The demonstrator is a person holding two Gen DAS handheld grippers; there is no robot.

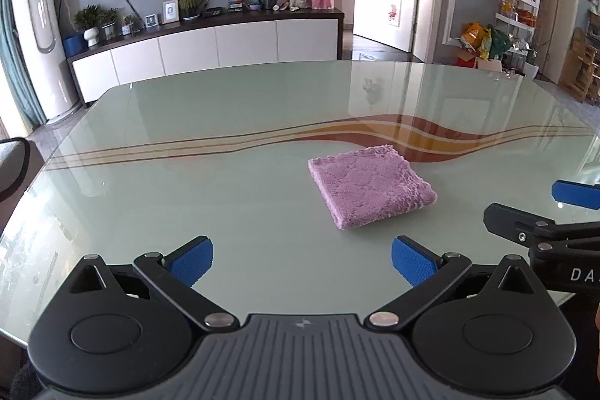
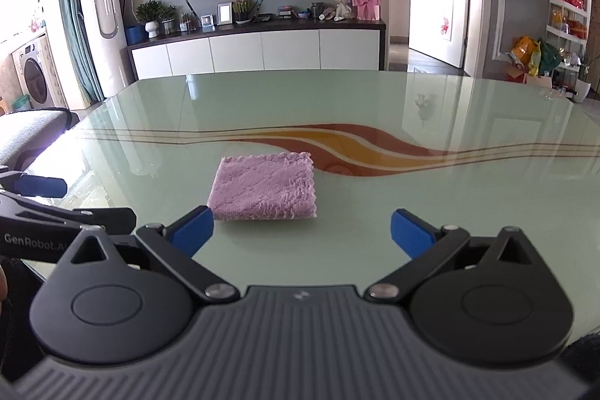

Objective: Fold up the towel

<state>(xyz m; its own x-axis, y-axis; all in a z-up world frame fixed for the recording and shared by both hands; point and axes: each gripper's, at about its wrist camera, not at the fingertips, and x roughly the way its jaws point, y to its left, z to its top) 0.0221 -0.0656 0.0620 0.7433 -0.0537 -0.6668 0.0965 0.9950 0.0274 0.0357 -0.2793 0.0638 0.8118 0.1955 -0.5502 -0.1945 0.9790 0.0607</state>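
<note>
Left wrist view: the left tongs (image 1: 302, 261) stand wide, holding nothing, both blue ribbed pads (image 1: 412, 259) clear of the glass worktop (image 1: 187, 145). The towel (image 1: 371, 186) lies ahead and to the right of them, near the middle of the worktop, just on the near side of the brown and orange wave band (image 1: 375, 132) printed under the glass. The towel is a lilac, plush, knobbly cloth already doubled into a compact, thick, roughly square pad with scalloped edges. The right tongs (image 1: 525, 208) enter at the right edge of the view, spread apart and empty.

Right wrist view: the right tongs (image 2: 302, 231) are likewise wide and empty, hovering at the near edge of the worktop (image 2: 450, 212). The towel (image 2: 264, 190) lies directly ahead, just beyond the left pad (image 2: 193, 231) and not touching it. Its near edge shows stacked layers; its far edge is frilled. The left tongs (image 2: 56, 201) show at the left edge of the view.

Step in hand: judged from the stacked layers, the folding appears complete or nearly so, with both tongs clear of the cloth. If a further fold is required, the next move calls for pinching all layers at one edge together, since the soft pile is likely to slide on the smooth glass.
</note>
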